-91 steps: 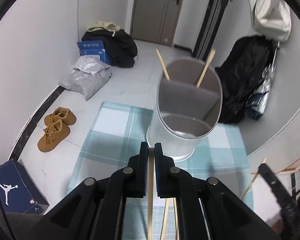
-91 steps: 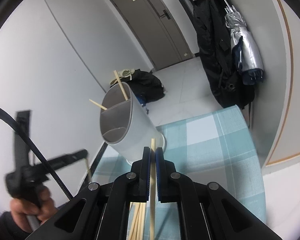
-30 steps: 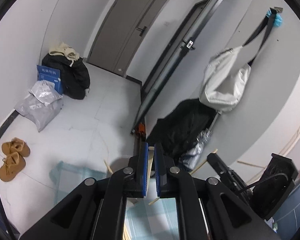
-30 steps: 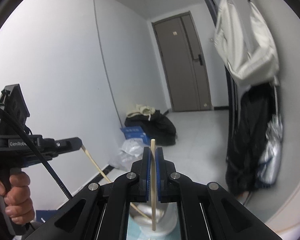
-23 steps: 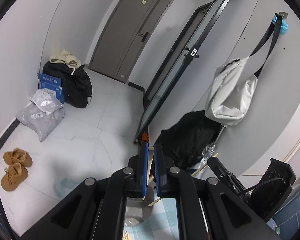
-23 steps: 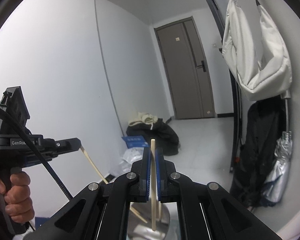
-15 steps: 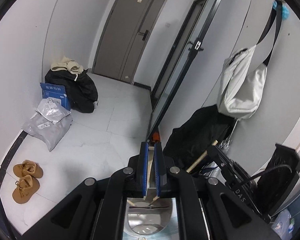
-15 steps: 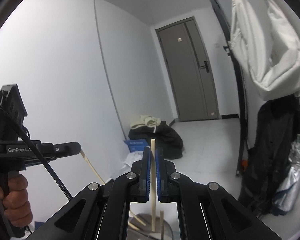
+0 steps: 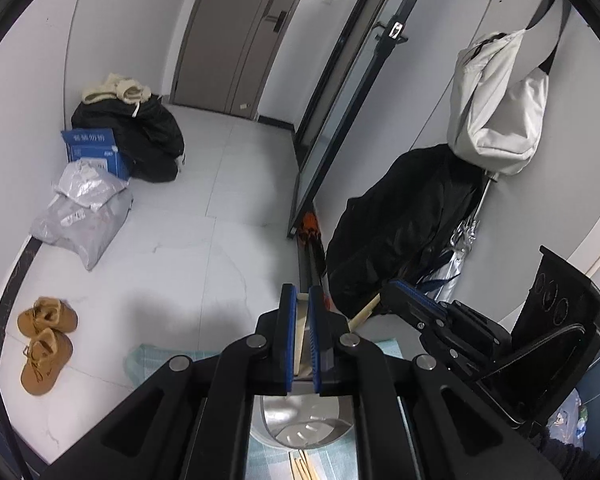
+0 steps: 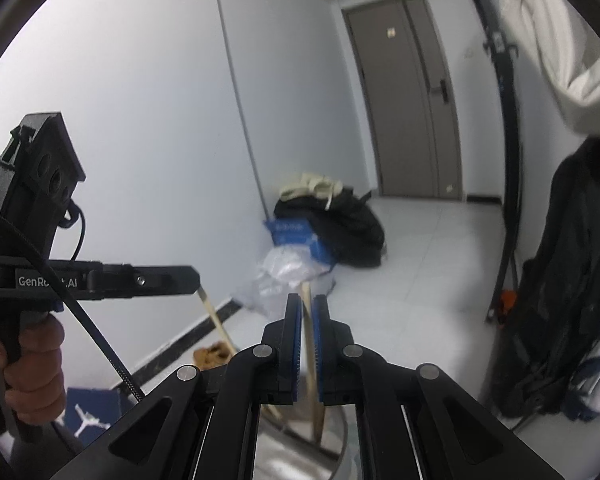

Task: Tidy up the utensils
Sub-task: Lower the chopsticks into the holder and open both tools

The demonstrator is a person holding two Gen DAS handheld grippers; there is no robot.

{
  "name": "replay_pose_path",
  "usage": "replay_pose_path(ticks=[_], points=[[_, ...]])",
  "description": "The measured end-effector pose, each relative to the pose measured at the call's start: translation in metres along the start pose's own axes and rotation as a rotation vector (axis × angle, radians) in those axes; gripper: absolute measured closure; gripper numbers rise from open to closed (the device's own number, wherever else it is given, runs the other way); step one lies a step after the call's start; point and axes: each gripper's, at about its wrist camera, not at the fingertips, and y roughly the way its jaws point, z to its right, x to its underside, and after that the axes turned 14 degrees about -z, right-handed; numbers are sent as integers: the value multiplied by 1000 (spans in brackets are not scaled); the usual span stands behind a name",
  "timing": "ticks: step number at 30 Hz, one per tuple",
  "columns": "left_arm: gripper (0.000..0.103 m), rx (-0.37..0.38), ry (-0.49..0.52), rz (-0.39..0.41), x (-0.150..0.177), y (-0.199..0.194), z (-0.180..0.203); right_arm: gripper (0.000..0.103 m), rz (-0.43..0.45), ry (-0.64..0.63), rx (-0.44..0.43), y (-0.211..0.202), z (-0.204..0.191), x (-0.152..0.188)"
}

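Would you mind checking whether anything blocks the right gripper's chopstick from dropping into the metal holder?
Nothing visible does. The right gripper holds its chopstick with the lower end already at the holder opening; the left gripper's chopstick slants in from the left side.

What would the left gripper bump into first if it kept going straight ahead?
Probably nothing nearby: the left gripper points over the utensil holder toward bare floor. Depth is unclear. Its chopstick angles down into the holder.

Left gripper (image 9: 302,334) is pinching a wooden chopstick (image 9: 299,345) right above the grey utensil holder (image 9: 300,426) on the checked cloth (image 9: 148,354). Right gripper (image 9: 410,304) sits just right, holding its own chopstick (image 9: 363,313). Tan shoes (image 9: 46,344) on the floor, far left.
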Motion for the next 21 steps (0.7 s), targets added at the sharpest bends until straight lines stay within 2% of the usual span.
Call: replay_pose_path(ticks=[2,4,5,7,8,9,10,12,15,17,18,19,21], points=[[99,7,-20,-19,1,1,-5,96,-32,14,-19,3,1,4],[91,5,-49,-34,2,0,-11,93,-59,30,-33,3,3,9],[89,5,-59,-32,3,-1,-11,90,-66,36,-31,0,3,11],[77,-14,-71,-13,8,-9,-11,84,-55,49,-33,-9,2,17],[72,-30,-74,-5,10,-11,-10,77,-46,58,-32,-15,3,19],[61,-49,-80,7,12,-14,-9,71,-39,67,-31,-19,4,21],[51,-66,-92,25,17,-20,-8,68,-28,78,-30,-26,4,24],[45,-88,-107,43,24,-25,-6,63,-10,101,-24,-40,3,30],[43,-147,-113,78,36,-37,1,57,4,118,-11,-59,-1,37],[33,-162,-122,137,45,-50,6,56,11,129,0,-70,-5,41],[21,-172,-131,166,50,-57,8,55,15,134,4,-73,-7,41],[15,-195,-139,198,56,-65,13,54,23,139,8,-82,-10,45],[14,-206,-129,231,62,-75,17,44,37,143,24,-93,-15,52]])
